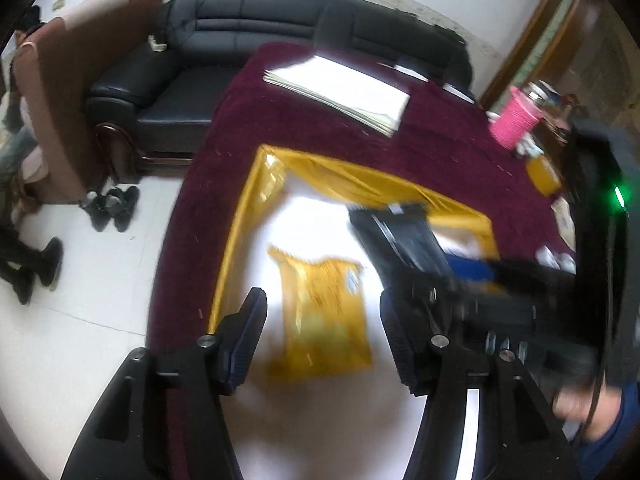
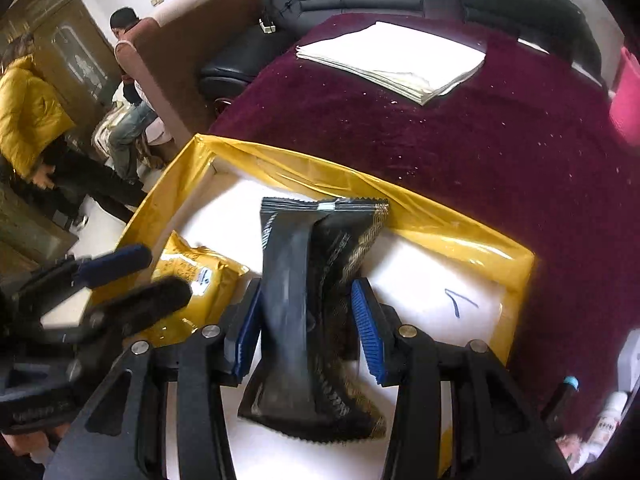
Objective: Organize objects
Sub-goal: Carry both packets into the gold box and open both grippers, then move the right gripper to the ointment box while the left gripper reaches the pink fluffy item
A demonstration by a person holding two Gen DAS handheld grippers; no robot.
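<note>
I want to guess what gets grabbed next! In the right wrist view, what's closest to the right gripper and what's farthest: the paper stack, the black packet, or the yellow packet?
From the right gripper:
1. Black packet, between its jaws, over the box.
2. Yellow packet, just left, in the box.
3. Paper stack, far back on the maroon cloth.

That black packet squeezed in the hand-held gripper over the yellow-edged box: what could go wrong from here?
1. The right hand-held gripper pinches the black packet mid-length, both ends hanging free, so it may slip or crumple.
2. The left hand-held gripper hovers close beside it over the yellow packet; the two could knock together.
3. The yellow-edged box has soft foil-like edges that fingers might snag.
</note>
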